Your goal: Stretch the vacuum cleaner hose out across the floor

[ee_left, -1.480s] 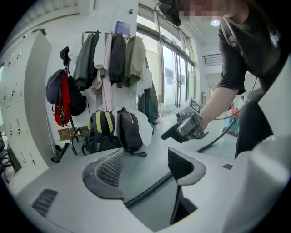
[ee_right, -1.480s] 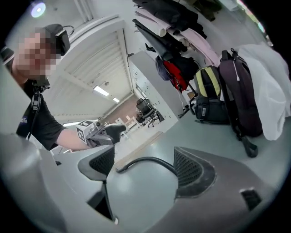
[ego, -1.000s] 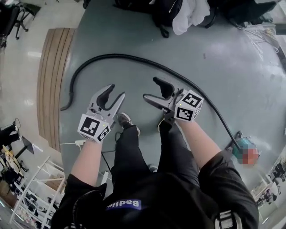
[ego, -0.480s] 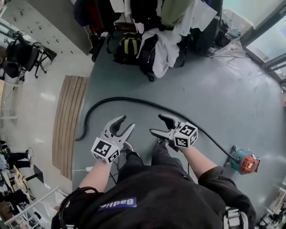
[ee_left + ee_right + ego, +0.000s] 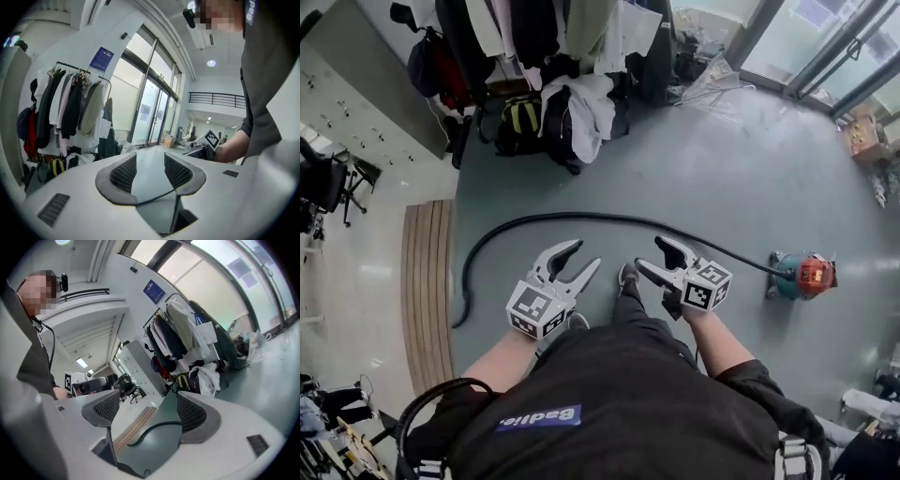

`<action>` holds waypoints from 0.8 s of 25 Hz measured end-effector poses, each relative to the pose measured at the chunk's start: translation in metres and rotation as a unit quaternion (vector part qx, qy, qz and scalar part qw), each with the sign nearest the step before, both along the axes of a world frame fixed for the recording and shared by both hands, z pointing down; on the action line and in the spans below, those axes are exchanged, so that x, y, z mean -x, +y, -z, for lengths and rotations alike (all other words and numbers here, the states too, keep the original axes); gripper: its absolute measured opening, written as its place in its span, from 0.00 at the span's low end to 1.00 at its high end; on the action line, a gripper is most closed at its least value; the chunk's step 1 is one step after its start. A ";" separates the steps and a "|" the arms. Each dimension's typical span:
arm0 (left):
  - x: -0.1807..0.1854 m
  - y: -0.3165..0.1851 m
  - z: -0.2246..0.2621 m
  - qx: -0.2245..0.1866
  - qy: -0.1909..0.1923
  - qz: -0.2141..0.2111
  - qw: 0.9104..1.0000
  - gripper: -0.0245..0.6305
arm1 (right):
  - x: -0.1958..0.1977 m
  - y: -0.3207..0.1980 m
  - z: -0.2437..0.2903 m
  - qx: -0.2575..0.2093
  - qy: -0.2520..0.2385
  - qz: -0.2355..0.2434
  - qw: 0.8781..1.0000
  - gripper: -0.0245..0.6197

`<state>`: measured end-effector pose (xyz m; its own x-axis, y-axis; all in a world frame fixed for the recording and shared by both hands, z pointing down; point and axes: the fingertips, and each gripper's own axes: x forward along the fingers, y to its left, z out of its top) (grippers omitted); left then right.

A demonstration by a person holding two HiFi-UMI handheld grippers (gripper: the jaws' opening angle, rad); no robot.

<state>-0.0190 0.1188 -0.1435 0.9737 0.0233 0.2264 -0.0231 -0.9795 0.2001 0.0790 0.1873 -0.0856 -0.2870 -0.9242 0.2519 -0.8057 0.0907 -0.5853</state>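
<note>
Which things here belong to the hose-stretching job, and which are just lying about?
Job: vacuum hose; vacuum cleaner; left hand-held gripper and right hand-held gripper, both open and empty.
Lying about: hanging coats; backpack; pile of clothes; wooden floor strip; office chair.

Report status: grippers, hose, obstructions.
Left gripper open, empty. Right gripper open, empty. Hose curved on floor, one end at vacuum cleaner, unheld. Clothes pile beyond it, apart.

Grey floor | black hose down in one long arc, near end hooking back just beside wooden slat strip at left | far end running to teal-and-red vacuum cleaner at right | backpack and heaped clothes along far edge
</note>
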 end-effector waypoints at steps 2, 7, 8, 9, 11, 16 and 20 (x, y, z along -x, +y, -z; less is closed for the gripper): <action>0.013 0.017 -0.001 0.005 0.004 -0.028 1.000 0.33 | 0.023 0.014 0.008 -0.007 -0.012 -0.035 0.999 0.61; 0.025 0.068 0.011 0.040 0.029 -0.071 0.996 0.33 | 0.069 0.048 0.036 -0.013 -0.018 -0.036 0.999 0.59; 0.025 0.082 0.016 0.039 0.035 -0.083 0.995 0.33 | 0.074 0.055 0.043 -0.020 -0.017 -0.038 0.999 0.59; 0.026 0.096 0.021 0.036 0.040 -0.093 0.994 0.33 | 0.080 0.064 0.049 -0.027 -0.016 -0.037 0.999 0.59; 0.028 0.123 0.030 0.031 0.045 -0.107 0.993 0.33 | 0.091 0.082 0.059 -0.040 -0.008 -0.024 0.999 0.59; 0.010 0.185 0.043 0.031 0.062 -0.113 0.991 0.29 | 0.081 0.143 0.089 -0.090 0.043 0.023 0.995 0.41; -0.021 0.240 0.038 0.068 0.056 -0.079 0.993 0.22 | 0.047 0.213 0.096 -0.129 0.032 0.024 0.991 0.22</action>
